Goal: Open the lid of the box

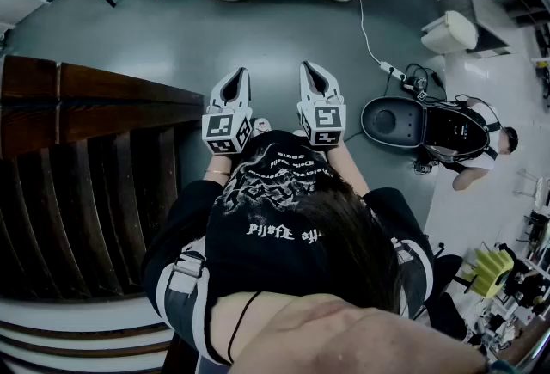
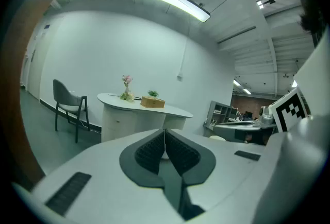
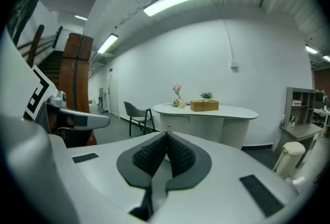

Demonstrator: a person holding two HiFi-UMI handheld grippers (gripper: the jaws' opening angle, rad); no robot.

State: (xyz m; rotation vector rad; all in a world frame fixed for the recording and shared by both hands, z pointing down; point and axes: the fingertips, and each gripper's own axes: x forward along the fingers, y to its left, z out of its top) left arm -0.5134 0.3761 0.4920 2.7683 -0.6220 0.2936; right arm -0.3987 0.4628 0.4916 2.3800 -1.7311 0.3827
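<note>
Jaws (together) well short of box [image 3: 204, 105]

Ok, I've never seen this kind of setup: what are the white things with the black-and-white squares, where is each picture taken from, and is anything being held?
There is no robot arm here. A person carries a two-jaw gripper in each hand. The head view looks steeply down on them, with the left gripper and right gripper pointing forward over the grey floor. The marker cubes are part of the grippers. The other two pictures come from a camera riding on each gripper, looking along its jaws. In both, the dark ribbed pads meet with nothing between them, so both grippers are shut and empty. Well ahead stands a white table carrying a woven box that looks closed, a small plant and a vase of flowers. The box is not yet within reach.
</note>
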